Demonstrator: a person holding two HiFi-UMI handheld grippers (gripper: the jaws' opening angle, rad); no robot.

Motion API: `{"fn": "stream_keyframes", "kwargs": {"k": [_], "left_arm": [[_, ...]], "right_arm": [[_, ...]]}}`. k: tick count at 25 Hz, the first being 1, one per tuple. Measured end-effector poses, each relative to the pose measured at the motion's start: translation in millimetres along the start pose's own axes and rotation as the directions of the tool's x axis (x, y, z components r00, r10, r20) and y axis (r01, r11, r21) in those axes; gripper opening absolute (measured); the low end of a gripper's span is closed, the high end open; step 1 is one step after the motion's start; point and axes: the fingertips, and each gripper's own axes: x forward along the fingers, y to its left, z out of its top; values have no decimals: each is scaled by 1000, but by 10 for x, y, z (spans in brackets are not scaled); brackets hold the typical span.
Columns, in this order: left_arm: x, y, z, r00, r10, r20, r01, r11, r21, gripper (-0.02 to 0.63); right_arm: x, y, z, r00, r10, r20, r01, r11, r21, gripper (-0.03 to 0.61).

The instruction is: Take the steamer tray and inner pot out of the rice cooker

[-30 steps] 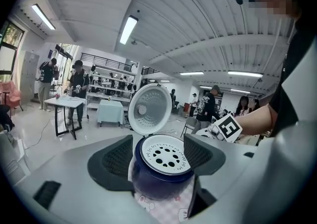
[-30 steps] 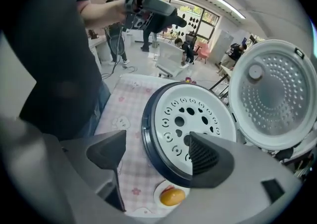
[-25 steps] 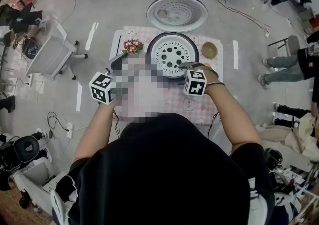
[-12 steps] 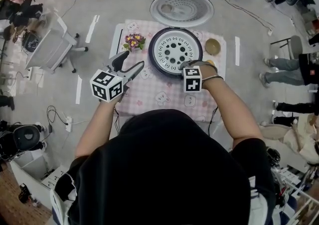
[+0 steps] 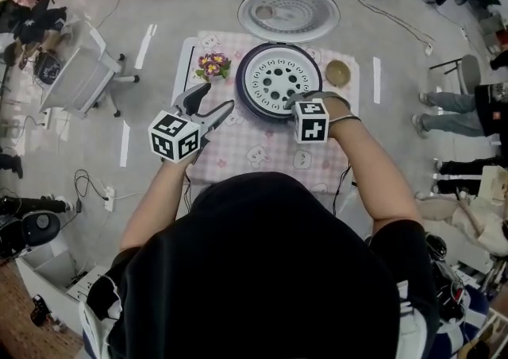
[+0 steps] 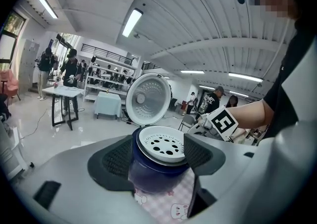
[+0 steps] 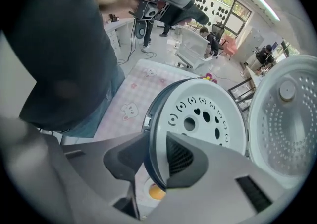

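Head view: the rice cooker (image 5: 243,96) stands at the far middle of the desk (image 5: 262,152) with its lid (image 5: 287,12) thrown back, and the white, holed steamer tray (image 5: 278,62) lies seated in its mouth. The right gripper (image 5: 295,100) points steeply down at the tray's near-right edge. The left gripper (image 5: 220,95) is held over the checked cloth just left of the cooker, well clear of the tray, its jaws spread.

Left gripper view: the left gripper (image 6: 157,156) is released, nothing between its pads — the rice cooker (image 6: 153,174) and the steamer tray (image 6: 161,143) on top of it show beyond the gap, untouched.

Right gripper view: the right gripper (image 7: 155,154) straddles the rim, one jaw outside the cooker's dark wall (image 7: 150,119), the other over the steamer tray (image 7: 208,114). Its jaws have just been closing, and they are clenched on the tray's edge at the rim.
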Motion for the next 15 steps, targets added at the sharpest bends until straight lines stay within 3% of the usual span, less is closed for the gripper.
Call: {"fn": "stream_keyframes", "kwargs": {"k": [2, 4, 15], "left_arm": [[26, -40, 5, 1000, -9, -8, 9, 1000, 7, 330], [34, -71, 13, 1000, -18, -11, 18, 1000, 7, 330], [9, -94, 34, 1000, -30, -9, 30, 1000, 7, 330]], "right_arm": [[-92, -48, 19, 1000, -19, 13, 19, 1000, 9, 98], [-183, -79, 50, 999, -38, 24, 38, 999, 13, 38], [-233, -29, 68, 996, -91, 26, 92, 995, -41, 37]]}}
